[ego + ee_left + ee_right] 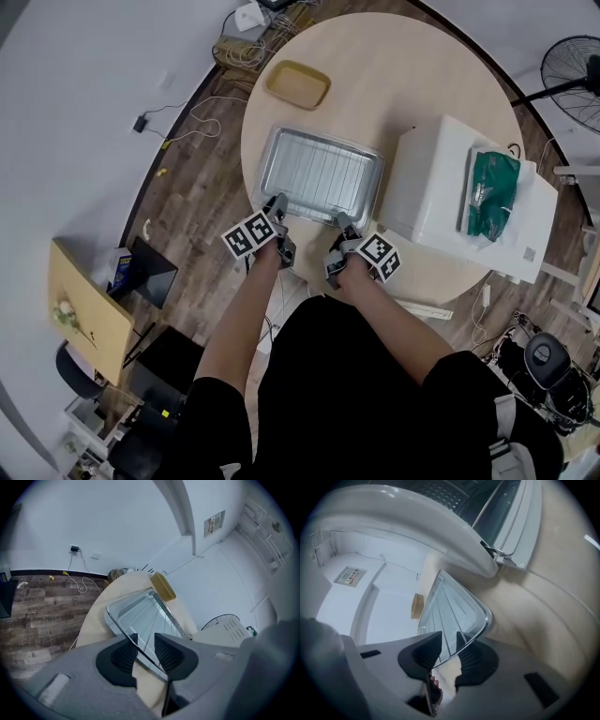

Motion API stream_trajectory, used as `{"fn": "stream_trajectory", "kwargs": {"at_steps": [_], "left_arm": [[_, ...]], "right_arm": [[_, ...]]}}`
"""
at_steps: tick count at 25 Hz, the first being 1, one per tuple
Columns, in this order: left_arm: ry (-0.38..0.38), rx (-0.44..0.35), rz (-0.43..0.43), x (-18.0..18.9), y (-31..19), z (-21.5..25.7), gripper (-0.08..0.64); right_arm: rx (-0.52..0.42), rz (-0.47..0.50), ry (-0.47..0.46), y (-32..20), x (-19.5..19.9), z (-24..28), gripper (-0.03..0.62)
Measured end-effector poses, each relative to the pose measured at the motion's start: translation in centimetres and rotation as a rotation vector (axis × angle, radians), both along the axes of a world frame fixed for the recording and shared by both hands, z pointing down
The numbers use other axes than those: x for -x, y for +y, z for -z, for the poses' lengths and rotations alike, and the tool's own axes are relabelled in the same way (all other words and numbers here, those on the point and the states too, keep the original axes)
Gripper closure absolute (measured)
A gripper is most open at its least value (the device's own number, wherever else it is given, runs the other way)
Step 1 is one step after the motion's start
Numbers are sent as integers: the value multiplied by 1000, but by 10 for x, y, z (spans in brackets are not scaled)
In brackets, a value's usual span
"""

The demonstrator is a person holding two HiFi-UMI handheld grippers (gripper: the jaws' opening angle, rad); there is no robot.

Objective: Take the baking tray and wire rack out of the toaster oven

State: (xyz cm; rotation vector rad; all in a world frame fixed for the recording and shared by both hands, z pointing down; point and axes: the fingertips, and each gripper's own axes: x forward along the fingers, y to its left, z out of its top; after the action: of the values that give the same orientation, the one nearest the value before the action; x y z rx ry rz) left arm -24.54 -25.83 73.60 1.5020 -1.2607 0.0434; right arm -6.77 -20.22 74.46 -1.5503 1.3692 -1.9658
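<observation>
Both pieces look to be out of the toaster oven [433, 178] already. The baking tray [265, 169] sits flat on the round worktop [394, 75], just beside the oven in my head view, and the wire rack [321, 174] lies in it. In the right gripper view the oven door [515, 522] appears to stand open; most of the cavity is hidden from me, so I can't confirm it is bare.

My left claw [146, 643] and right claw [450, 644] are both at the tray's near rim, one toward each corner. Each has its jaws a little apart with the rim running between them and the pads not pinching it, so I read both as open and gripping nothing.

By my judgement the removal itself is done. What may remain is backing the claws off the rim, and perhaps lifting the rack off the tray if that is wanted.
</observation>
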Motion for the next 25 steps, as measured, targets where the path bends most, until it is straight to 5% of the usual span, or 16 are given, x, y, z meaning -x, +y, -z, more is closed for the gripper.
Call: {"fn": "stream_trajectory", "kwargs": {"at_steps": [13,19,25], "left_arm": [[-144,86,-15,6,2,4,365],[-177,123,-42,15,8,2,316],[-145,173,19,23,22,2,313]], "right_arm": [[121,-44,24,0,-2,-6,492],[155,-46,34,-2,-1,-4,452],[187,-40,41,1,0,-3,429]]}}
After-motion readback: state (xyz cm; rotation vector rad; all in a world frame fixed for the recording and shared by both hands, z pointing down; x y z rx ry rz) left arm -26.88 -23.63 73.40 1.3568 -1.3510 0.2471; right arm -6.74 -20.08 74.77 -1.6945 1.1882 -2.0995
